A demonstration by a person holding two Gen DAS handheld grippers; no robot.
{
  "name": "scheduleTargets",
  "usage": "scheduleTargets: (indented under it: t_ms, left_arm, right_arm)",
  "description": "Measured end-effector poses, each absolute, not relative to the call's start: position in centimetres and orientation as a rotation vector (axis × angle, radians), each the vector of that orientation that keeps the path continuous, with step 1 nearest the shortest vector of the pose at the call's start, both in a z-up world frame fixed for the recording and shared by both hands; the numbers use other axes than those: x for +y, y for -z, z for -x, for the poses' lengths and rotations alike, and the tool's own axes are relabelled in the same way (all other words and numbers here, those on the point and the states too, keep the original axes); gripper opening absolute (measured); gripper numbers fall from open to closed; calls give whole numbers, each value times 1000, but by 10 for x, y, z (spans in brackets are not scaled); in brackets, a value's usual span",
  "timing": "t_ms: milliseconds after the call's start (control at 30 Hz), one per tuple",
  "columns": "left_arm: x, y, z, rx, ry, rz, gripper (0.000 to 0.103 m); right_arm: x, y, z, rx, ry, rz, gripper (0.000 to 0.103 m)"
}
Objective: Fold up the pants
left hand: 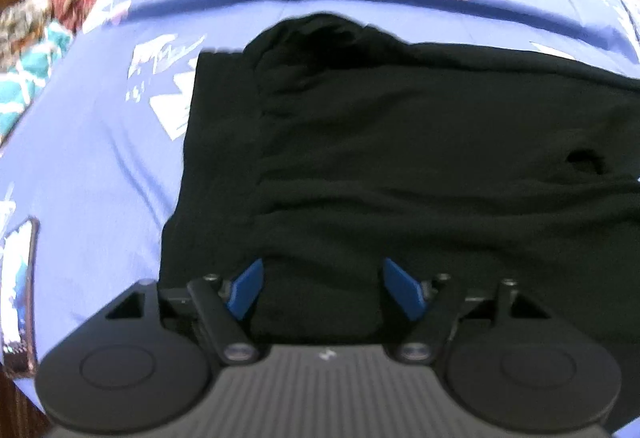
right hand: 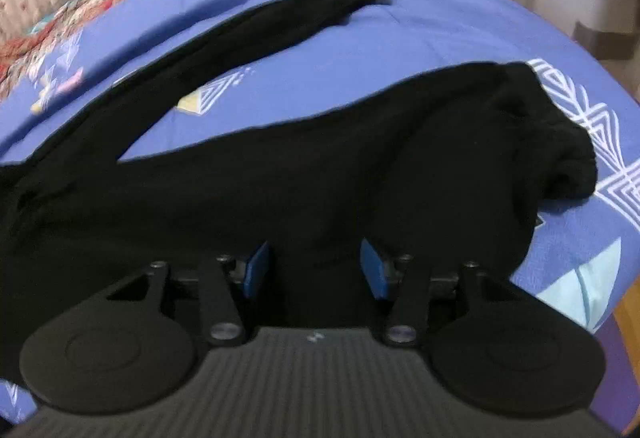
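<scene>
One blue bedsheet point(right hand: 360, 38) with pale geometric prints lay smooth under one pair of soft black pants point(right hand: 280, 174), its two legs splayed apart. The left gripper point(left hand: 322, 278) and right gripper point(right hand: 316, 266) hovered over the cloth, blue pads parted, gripping nothing.

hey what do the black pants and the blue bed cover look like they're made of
The black pants look like a soft matte knit, perhaps fleece or jersey: they slump in loose folds with no sheen. The blue bed cover looks like a thin smooth woven sheet, probably cotton, with printed geometric shapes and fine creases.
</scene>
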State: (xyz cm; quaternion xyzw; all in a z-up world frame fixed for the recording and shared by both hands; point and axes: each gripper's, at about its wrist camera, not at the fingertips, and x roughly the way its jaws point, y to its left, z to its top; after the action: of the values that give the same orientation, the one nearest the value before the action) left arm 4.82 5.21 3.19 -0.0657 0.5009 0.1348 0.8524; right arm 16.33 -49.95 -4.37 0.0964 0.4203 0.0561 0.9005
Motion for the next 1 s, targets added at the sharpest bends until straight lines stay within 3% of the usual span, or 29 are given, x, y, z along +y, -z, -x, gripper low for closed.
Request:
scheduleTargets:
  t_ms: [133, 333, 400, 533, 633, 700, 767, 867, 1000]
  left_arm:
    - [77, -58, -41, 960, -267, 137, 69]
    - [120, -102, -72, 801, -312, -20, 82]
    - [125, -101, -94, 784, -303, -96, 88]
    - [124, -79, -147, 818, -259, -206, 88]
    - [112, -54, -175, 831, -222, -250, 79]
    - [102, -37, -189, 850, -181, -277, 62]
    - [93, -20, -201, 889, -166, -317, 18]
    - [91, -12, -202, 905, -195, -304, 11]
    - [90, -32, -180, 838, -174, -242, 10]
  right_arm:
    - [-493, 13, -143, 791, -110, -268, 53]
    - [-461, 10, -122, 777, -176, -363, 53]
    - [-449, 13, -129, 796, -199, -370, 53]
    - [-439, 4, -141, 801, -259, -383, 53]
    - [-441, -15, -170, 778, -285, -408, 53]
    - [-444, -27, -197, 776, -273, -440, 51]
    - [-448, -37, -237, 772, -237, -446, 44]
    - [-456, -44, -301, 783, -143, -447, 41]
    - [-482, -34, -388, 808, 4, -632, 42]
